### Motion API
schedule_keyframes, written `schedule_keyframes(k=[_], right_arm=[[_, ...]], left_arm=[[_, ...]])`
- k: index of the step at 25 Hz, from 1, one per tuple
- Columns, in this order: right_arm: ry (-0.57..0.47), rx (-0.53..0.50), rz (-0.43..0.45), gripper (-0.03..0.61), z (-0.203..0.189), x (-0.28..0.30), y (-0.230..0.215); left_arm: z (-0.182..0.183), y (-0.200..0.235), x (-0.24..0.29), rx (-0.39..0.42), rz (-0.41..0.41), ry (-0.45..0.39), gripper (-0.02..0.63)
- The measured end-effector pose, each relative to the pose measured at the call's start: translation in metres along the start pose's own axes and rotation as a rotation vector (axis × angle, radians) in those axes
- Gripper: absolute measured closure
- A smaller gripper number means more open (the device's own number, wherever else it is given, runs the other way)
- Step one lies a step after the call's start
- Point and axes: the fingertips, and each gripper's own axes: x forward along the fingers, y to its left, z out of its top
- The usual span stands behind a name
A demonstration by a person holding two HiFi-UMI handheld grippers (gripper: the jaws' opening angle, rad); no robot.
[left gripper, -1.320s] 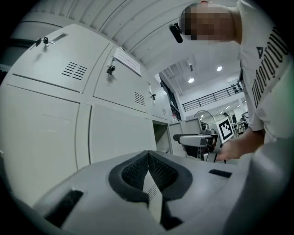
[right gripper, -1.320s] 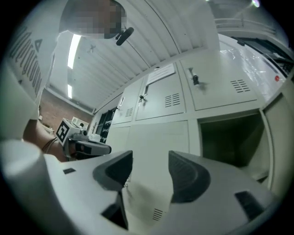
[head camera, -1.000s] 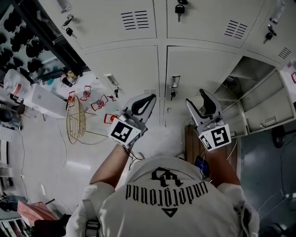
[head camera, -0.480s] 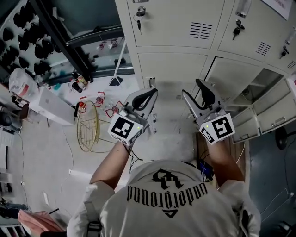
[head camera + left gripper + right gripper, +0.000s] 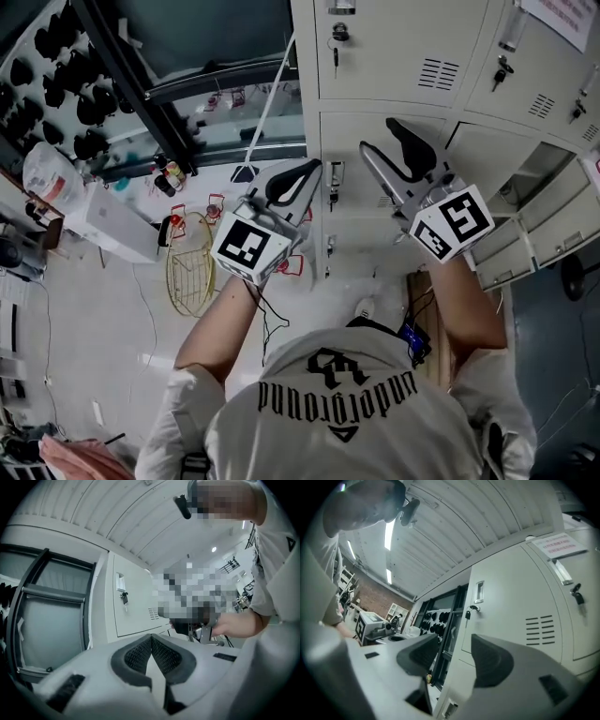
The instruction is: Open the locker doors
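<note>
Beige lockers (image 5: 394, 56) fill the top of the head view. Their doors are closed, with a key (image 5: 337, 36) hanging in one lock and a handle (image 5: 335, 174) on the door below. My left gripper (image 5: 311, 171) is raised in front of the lower door, shut, its pads meeting with nothing between them (image 5: 151, 639). My right gripper (image 5: 377, 137) is held higher and open, clear of the doors. Its jaws have just been closing a little, with nothing between them (image 5: 454, 642). In the right gripper view a closed door (image 5: 515, 616) with a key (image 5: 468, 614) stands ahead.
Open locker compartments (image 5: 548, 192) lie at the right. A black rack (image 5: 141, 89) stands left of the lockers. A yellow wire basket (image 5: 192, 272), red clips (image 5: 217, 208) and a white box (image 5: 112, 225) lie on the floor. A wooden board (image 5: 420, 295) leans near my right arm.
Both grippers have risen from the lower lockers toward the upper doors. The head view has shifted left along the lockers. The right jaws stand slightly narrower.
</note>
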Motion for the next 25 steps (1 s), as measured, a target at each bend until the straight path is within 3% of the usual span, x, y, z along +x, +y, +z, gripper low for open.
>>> schedule_keyframes(k=[8,16,25], right_arm=[[-0.011,-0.026,0.010,0.383,0.048,0.051,-0.025],[-0.017,-0.011,0.001,0.396,0.063,0.093,-0.055],[-0.033,-0.006,0.010,0.416,0.068,0.119,-0.055]], left_arm=[[0.045,0.027,0.002,0.107,0.034,-0.038,0.606],[0.062,0.052,0.011,0.146,0.052,-0.064,0.606],[0.062,0.069,0.023,0.144,0.064,-0.097,0.606]])
